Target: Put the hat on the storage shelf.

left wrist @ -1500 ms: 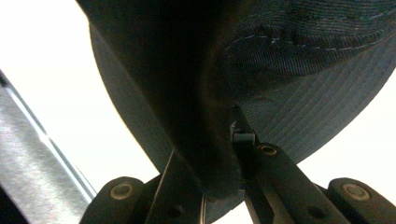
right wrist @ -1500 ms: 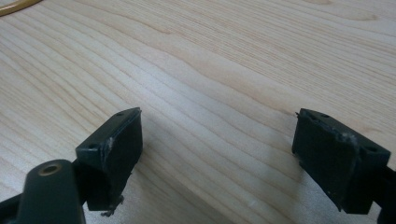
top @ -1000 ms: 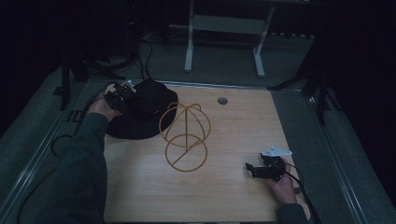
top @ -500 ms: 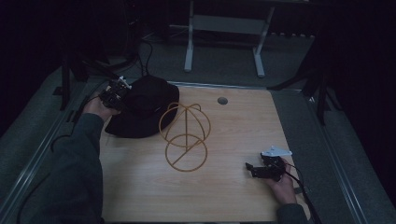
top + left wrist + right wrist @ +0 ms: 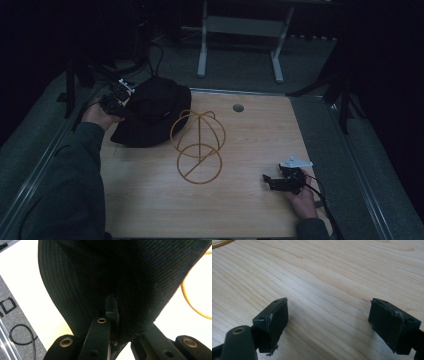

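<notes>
A black brimmed hat (image 5: pixel 152 112) lies at the table's far left. My left gripper (image 5: pixel 120 100) is shut on its brim at the left edge and lifts that edge a little. In the left gripper view the ribbed brim of the hat (image 5: pixel 140 282) hangs over my left gripper (image 5: pixel 112 315), pinched between the jaws. A gold wire stand (image 5: pixel 198 145), two rings joined by a dome of hoops, sits at the table's middle, just right of the hat. My right gripper (image 5: pixel 268 181) rests near the front right, open over bare wood, as the right gripper (image 5: pixel 328 315) view confirms.
The wooden table (image 5: pixel 250 215) has a round cable hole (image 5: pixel 238 107) at the back. Grey floor and a metal rail (image 5: pixel 45 165) run along the left side. A white desk frame (image 5: pixel 240 30) stands behind the table. A cable (image 5: pixel 21 336) lies on the floor at the left.
My left gripper has pulled the hat's brim leftward and slightly up. The right gripper has stayed where it was.
</notes>
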`<act>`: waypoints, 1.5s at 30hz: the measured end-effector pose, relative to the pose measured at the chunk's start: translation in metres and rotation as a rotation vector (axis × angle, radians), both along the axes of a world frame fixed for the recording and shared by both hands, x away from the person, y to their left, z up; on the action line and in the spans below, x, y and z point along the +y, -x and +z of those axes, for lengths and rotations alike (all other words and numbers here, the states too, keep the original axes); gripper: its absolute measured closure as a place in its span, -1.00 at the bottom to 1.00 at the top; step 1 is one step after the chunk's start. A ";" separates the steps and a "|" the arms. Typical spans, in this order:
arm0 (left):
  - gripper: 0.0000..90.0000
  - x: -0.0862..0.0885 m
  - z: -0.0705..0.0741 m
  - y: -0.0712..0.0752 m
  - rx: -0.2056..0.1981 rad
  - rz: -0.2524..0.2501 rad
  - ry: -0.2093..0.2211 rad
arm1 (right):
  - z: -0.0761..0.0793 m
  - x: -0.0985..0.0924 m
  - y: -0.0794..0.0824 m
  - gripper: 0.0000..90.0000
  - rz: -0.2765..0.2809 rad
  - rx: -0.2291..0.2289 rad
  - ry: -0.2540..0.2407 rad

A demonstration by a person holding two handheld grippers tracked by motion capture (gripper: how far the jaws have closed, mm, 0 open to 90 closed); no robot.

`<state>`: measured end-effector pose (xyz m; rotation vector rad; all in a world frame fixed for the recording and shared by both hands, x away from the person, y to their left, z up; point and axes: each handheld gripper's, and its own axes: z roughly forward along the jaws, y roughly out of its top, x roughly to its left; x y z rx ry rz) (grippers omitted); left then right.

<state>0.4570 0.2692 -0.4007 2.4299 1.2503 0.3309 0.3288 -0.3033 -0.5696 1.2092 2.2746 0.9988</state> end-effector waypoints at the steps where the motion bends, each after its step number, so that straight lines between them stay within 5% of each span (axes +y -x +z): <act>1: 0.96 0.001 0.001 0.002 -0.004 -0.004 0.001 | 0.000 0.000 0.000 -0.64 0.000 0.000 0.000; 9: 0.96 0.007 0.014 0.011 -0.029 -0.027 0.039 | 0.000 0.000 0.000 -0.64 0.000 0.000 0.000; 27: 0.96 0.016 0.030 0.018 -0.083 -0.023 0.051 | 0.000 0.000 0.000 -0.64 0.000 0.000 0.000; 45: 0.96 0.026 0.040 0.031 -0.118 -0.097 0.109 | 0.000 0.000 0.000 -0.64 -0.002 -0.001 0.000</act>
